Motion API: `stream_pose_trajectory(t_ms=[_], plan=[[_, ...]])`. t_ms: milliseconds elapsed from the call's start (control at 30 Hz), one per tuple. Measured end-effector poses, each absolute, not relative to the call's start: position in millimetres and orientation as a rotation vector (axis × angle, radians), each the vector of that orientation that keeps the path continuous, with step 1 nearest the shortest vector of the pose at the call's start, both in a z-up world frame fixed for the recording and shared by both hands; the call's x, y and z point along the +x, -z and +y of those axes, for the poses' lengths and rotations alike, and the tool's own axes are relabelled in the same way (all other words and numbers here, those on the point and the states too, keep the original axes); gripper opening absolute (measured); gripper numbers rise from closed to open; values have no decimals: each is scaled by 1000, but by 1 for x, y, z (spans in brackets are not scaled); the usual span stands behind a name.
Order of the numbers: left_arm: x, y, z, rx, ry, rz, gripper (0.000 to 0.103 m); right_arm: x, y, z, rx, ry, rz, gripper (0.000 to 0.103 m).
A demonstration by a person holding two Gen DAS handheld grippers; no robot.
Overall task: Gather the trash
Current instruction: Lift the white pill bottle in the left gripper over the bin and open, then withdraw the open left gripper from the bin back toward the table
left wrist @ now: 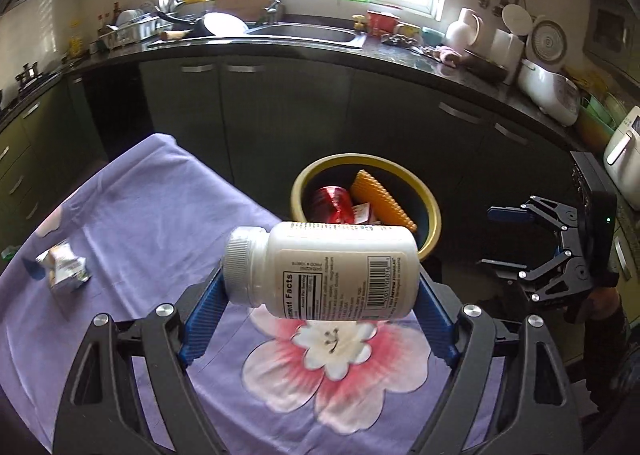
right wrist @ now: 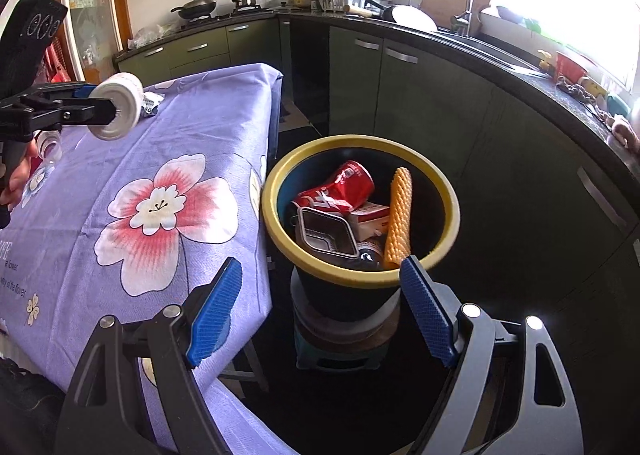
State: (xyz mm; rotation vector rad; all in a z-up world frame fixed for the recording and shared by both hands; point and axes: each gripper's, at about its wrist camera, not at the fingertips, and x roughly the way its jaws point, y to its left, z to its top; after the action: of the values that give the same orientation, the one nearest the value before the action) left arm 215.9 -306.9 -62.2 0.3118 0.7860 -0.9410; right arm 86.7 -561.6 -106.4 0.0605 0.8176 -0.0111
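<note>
My left gripper (left wrist: 320,287) is shut on a white pill bottle (left wrist: 324,269), held sideways above the purple flowered tablecloth (left wrist: 140,215). The bottle also shows in the right wrist view (right wrist: 118,111). A yellow-rimmed trash bin (left wrist: 298,191) stands just past the table edge, holding a red can (right wrist: 348,187), a foil tray (right wrist: 328,233), a small box and an orange foam sleeve (right wrist: 398,215). My right gripper (right wrist: 320,307) is open and empty, hovering over the near rim of the bin (right wrist: 276,231). A crumpled carton (left wrist: 66,269) lies on the cloth at the left.
Dark kitchen cabinets (left wrist: 280,115) and a countertop with a sink (left wrist: 304,33) curve behind the bin. The bin rests on a small stool (right wrist: 344,351). A clear bottle (right wrist: 48,145) lies on the table near the left hand.
</note>
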Motion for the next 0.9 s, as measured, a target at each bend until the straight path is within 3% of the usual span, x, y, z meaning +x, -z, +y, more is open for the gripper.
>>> stream_pose_trajectory(t_ms=[467, 700, 900], plan=[[260, 114, -482, 423, 1043, 884, 82, 58, 130, -612, 170, 75, 849, 80], [254, 98, -453, 355, 1054, 844, 88, 63, 129, -607, 168, 57, 849, 80], [239, 74, -367, 211, 1020, 781, 90, 76, 121, -579, 124, 8, 843, 80]])
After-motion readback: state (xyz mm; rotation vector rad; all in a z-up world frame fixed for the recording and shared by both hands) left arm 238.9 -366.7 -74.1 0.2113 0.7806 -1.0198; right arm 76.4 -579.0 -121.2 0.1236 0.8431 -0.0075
